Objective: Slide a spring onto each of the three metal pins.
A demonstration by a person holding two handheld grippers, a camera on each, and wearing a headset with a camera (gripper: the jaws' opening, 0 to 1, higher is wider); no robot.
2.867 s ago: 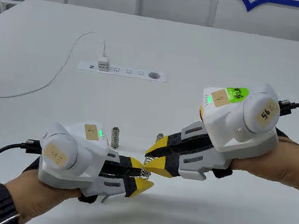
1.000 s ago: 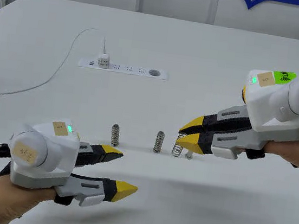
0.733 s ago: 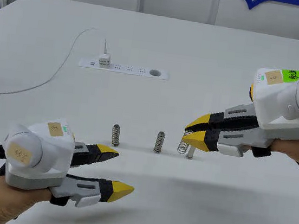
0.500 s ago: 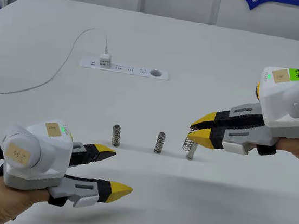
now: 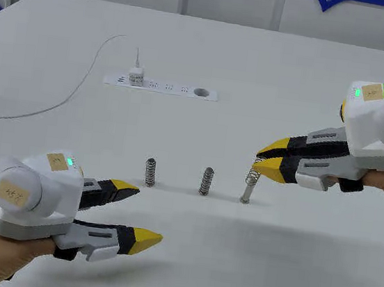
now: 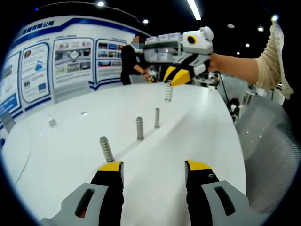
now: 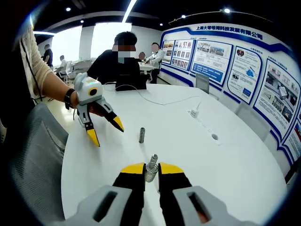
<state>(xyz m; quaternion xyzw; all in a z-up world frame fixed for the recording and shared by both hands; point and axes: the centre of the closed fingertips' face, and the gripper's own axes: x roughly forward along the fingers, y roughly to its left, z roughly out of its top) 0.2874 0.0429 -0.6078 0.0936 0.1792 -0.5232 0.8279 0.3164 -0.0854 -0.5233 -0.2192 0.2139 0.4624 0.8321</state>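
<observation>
the right claw (image 5: 268,159) is pinching the top of a spring (image 5: 252,177), which hangs from its yellow tips close above the bare pin (image 5: 245,193) and is not seated on it. the pin stands upright on the white surface (image 5: 247,262). two more springs stand upright in a row with that pin: the leftmost spring (image 5: 150,172) and the middle spring (image 5: 205,181). the left claw (image 5: 138,212) is spread wide, low over the surface, in front of the row and well apart from it. a power strip (image 5: 160,86) lies farther back.
</observation>
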